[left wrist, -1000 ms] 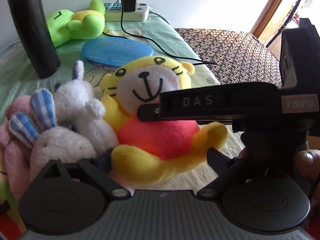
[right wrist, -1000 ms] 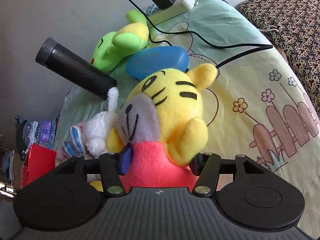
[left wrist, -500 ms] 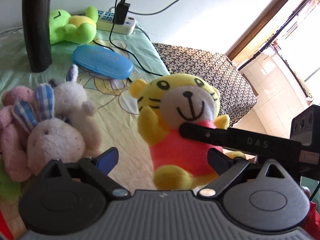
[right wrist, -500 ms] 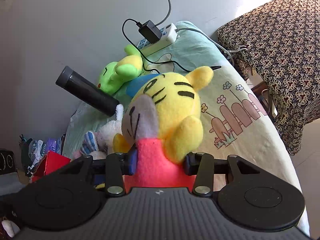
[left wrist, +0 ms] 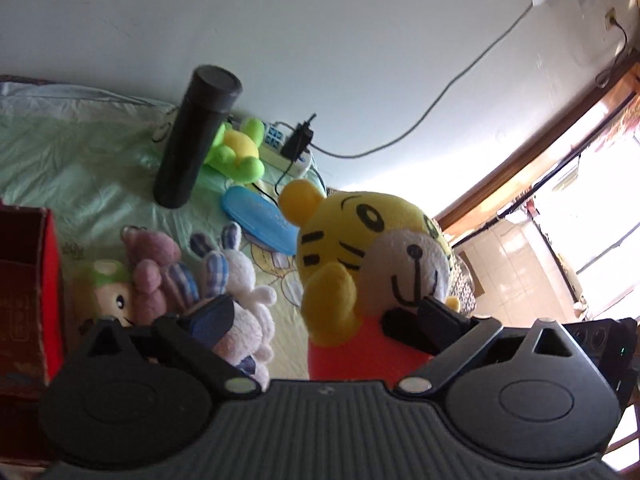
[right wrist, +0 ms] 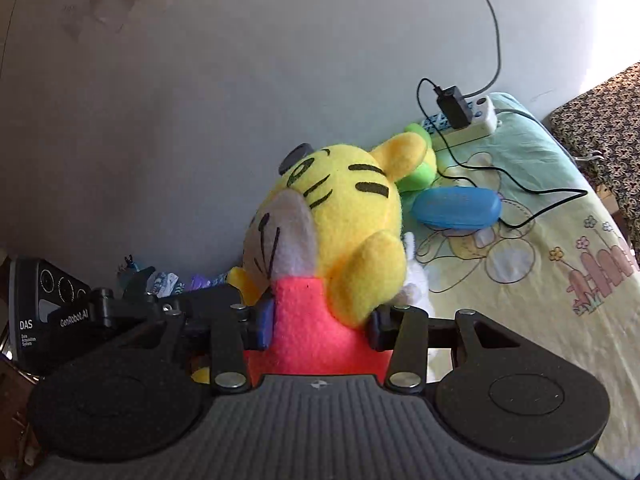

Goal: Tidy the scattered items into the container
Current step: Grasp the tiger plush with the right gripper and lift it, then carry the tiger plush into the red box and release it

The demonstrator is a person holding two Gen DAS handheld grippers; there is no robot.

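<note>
My right gripper (right wrist: 318,322) is shut on the red body of a yellow tiger plush (right wrist: 340,216) and holds it up above the bed. The same tiger plush (left wrist: 372,264) fills the middle of the left wrist view, with the right gripper's finger across its chest. My left gripper (left wrist: 320,316) is open and empty beside it. A red box (left wrist: 28,280) stands at the left edge. A white bunny plush (left wrist: 244,300), a pink plush (left wrist: 150,268) and a green-capped doll (left wrist: 108,292) lie on the bed next to the box.
A black flask (left wrist: 196,136) stands on the bed, with a green plush (left wrist: 236,156), a blue case (left wrist: 260,220) and a power strip with charger (right wrist: 464,116) behind. A wall backs the bed. A patterned cover (right wrist: 604,120) lies to the right.
The right gripper has lifted the tiger plush higher off the bed and carried it left toward the red box. The left gripper has risen and tilted up; the box has come into view.
</note>
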